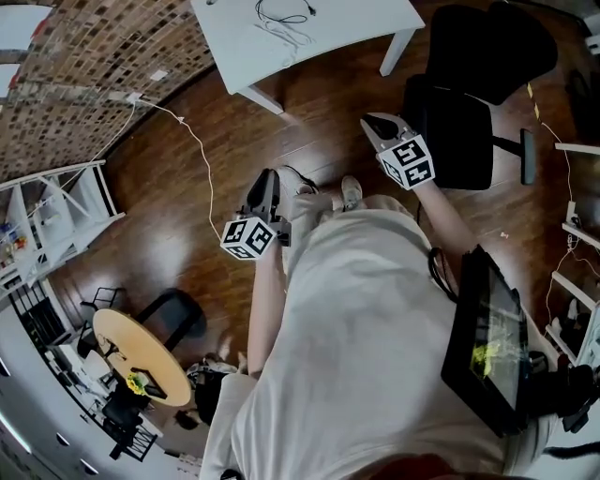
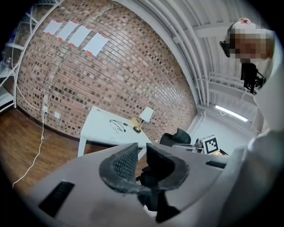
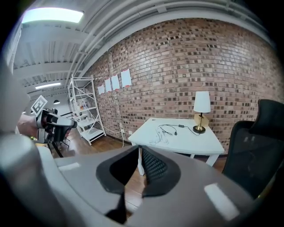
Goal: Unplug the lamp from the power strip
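The lamp (image 3: 202, 104) has a white shade and a brass stem and stands on the far corner of a white table (image 3: 178, 138). It also shows small in the left gripper view, lamp (image 2: 145, 116) on the table (image 2: 101, 129). Its dark cable (image 3: 171, 129) lies looped on the tabletop; I cannot make out a power strip. In the head view only the table's near end (image 1: 309, 42) with the cable (image 1: 284, 17) shows. My left gripper (image 1: 266, 183) (image 2: 142, 148) is open, nothing between its jaws. My right gripper (image 1: 375, 124) (image 3: 139, 150) is shut and empty. Both hang in the air, well short of the table.
A black office chair (image 1: 469, 94) stands right of the table. A white cord (image 1: 192, 141) runs over the wooden floor to a socket (image 2: 45, 106) on the brick wall. White shelves (image 1: 66, 206) stand at the left, a round wooden table (image 1: 131, 356) behind me.
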